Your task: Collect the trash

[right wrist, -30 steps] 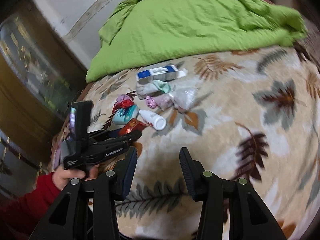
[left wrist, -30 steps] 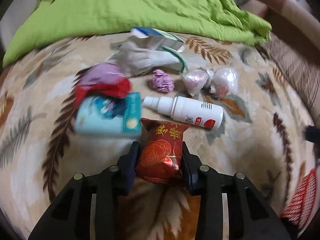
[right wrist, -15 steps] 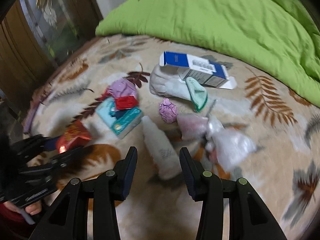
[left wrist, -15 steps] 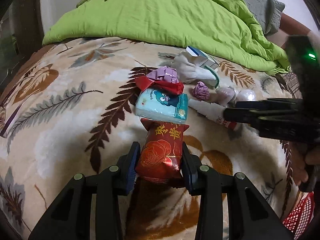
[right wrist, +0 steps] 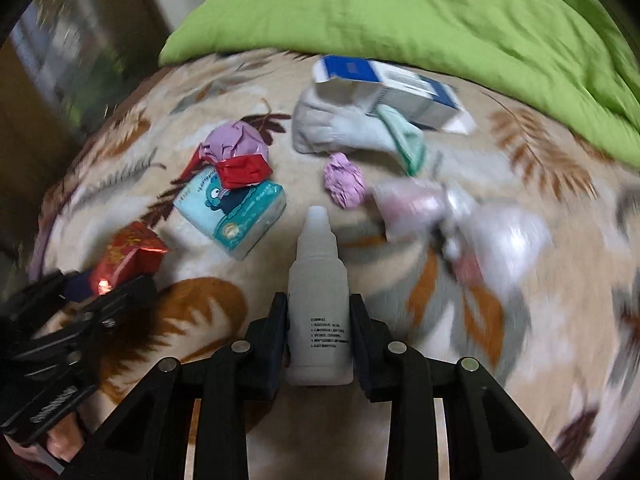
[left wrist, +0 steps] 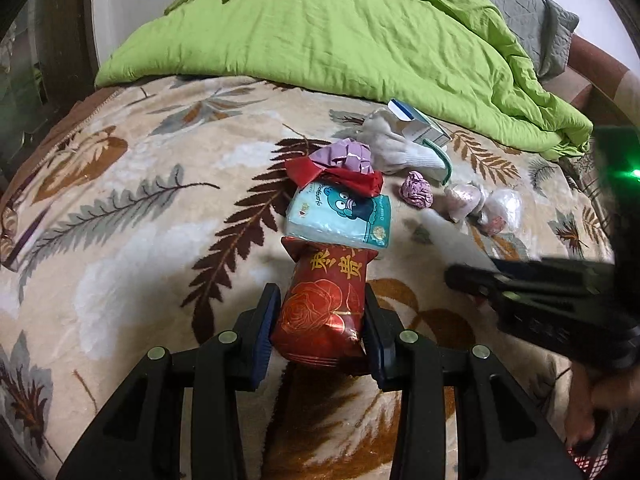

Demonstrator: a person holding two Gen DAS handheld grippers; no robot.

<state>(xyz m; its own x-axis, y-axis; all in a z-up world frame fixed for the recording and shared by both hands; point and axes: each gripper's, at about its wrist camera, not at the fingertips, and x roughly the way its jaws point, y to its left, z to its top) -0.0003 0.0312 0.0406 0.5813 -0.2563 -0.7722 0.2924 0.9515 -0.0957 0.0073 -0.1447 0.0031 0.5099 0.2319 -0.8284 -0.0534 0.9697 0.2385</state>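
My left gripper (left wrist: 320, 296) is shut on a red snack packet (left wrist: 326, 308) with gold print, held just above the leaf-patterned blanket (left wrist: 140, 240). In the right wrist view a white squeeze bottle (right wrist: 318, 280) lies nozzle-forward between the fingers of my right gripper (right wrist: 319, 304). Its jaws are closing and both pads touch the bottle's sides. More litter lies beyond: a blue tissue pack (left wrist: 340, 216), a red wrapper (left wrist: 340, 178), a purple paper ball (left wrist: 417, 190) and clear plastic bags (left wrist: 480, 204). The right gripper (left wrist: 540, 288) shows as a dark blur at the left wrist view's right edge.
A green duvet (left wrist: 340, 32) is heaped along the far side of the bed. A white sock (left wrist: 396, 148) and a blue-and-white box (left wrist: 420, 124) lie before it. A red mesh basket (left wrist: 588, 464) peeks in at the lower right. Dark wooden furniture (right wrist: 36, 128) stands left.
The right gripper swung down over the litter and its jaws narrowed around the white bottle. The left gripper drew back with the red packet, away from the tissue pack.
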